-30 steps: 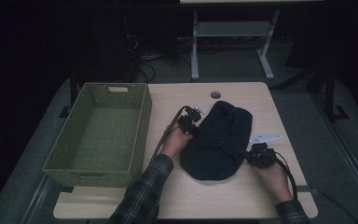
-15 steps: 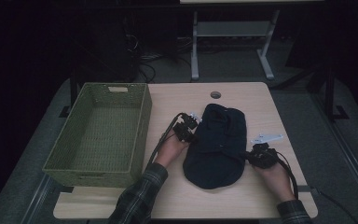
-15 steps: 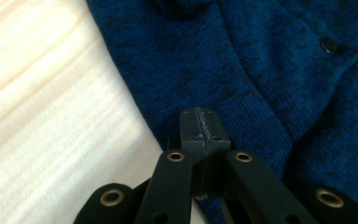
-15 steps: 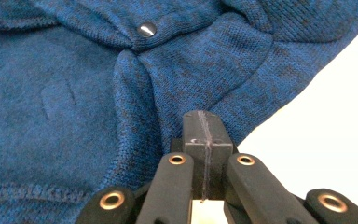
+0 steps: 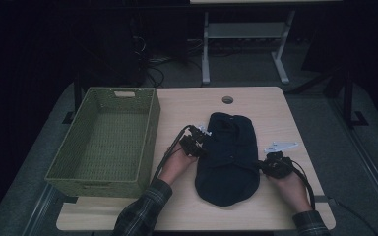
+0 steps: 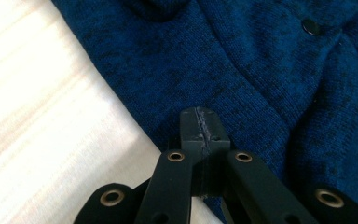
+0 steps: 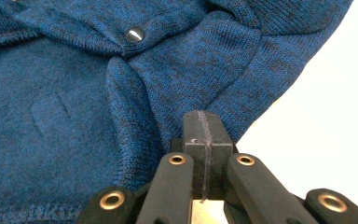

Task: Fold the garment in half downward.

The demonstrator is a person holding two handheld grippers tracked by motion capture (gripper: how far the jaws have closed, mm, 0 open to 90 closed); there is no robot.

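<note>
A dark blue knitted garment (image 5: 229, 157) with buttons lies flat and lengthwise on the wooden table (image 5: 261, 105). My left gripper (image 5: 202, 147) is at its left edge, jaws shut, tips over the knit (image 6: 261, 70) just inside the hem; I see no fabric between the pads. My right gripper (image 5: 267, 167) is at the garment's right edge, also shut. Its closed tips (image 7: 204, 126) rest on a fold of the knit (image 7: 74, 116) below a button (image 7: 134, 34). A plaid-sleeved arm holds each gripper.
An empty green woven basket (image 5: 150, 128) stands on the left part of the table, close beside my left hand. A round cable hole (image 5: 228, 100) sits at the far table edge. Beyond the table is a dark floor with a desk frame (image 5: 206, 54).
My left gripper has moved toward the near edge along the garment's left side. The garment has gone from slanted with a bulge at its far right to a narrower, straight shape. The right hand stayed put.
</note>
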